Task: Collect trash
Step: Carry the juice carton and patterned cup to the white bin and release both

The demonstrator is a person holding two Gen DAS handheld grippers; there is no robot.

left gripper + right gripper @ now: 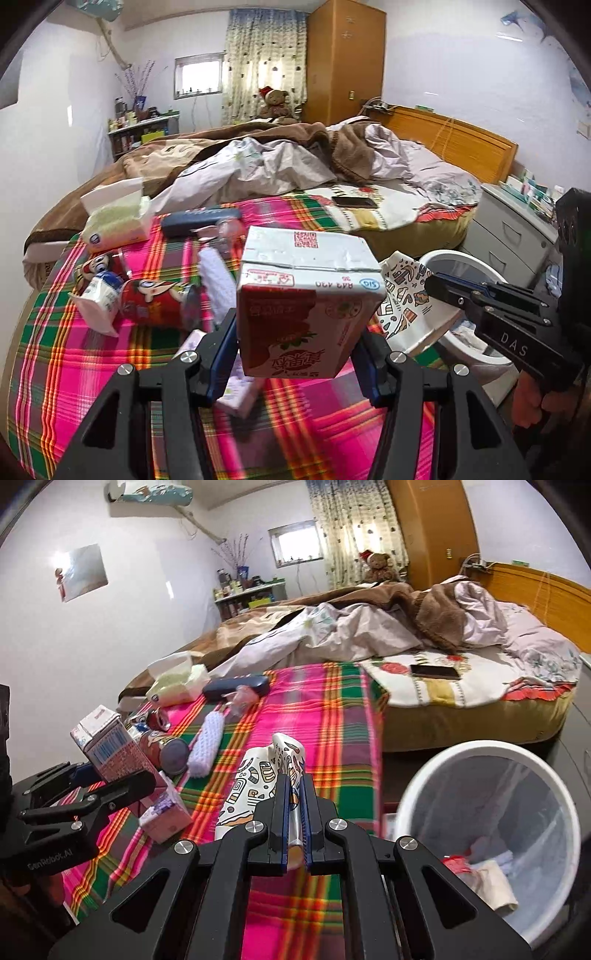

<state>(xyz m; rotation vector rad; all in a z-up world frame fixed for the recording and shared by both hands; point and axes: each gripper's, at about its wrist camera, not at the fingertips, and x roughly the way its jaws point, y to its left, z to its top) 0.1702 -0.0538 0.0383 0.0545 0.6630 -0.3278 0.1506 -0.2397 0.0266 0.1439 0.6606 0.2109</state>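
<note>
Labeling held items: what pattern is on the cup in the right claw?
White cup with multicoloured doodle shapes outlined in black; clearest in the right wrist view.

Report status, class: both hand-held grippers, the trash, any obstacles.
Left hand-held gripper shut on drink carton. Right hand-held gripper shut on crushed paper cup. White bin beside bed, path unobstructed.

Bright daylight from the window, strong fisheye bending, blur along the lower edges.

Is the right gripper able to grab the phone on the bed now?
Probably not. The right gripper is shut on a crumpled paper cup, so its jaws are full, and the phone lies far across the bed.
</note>
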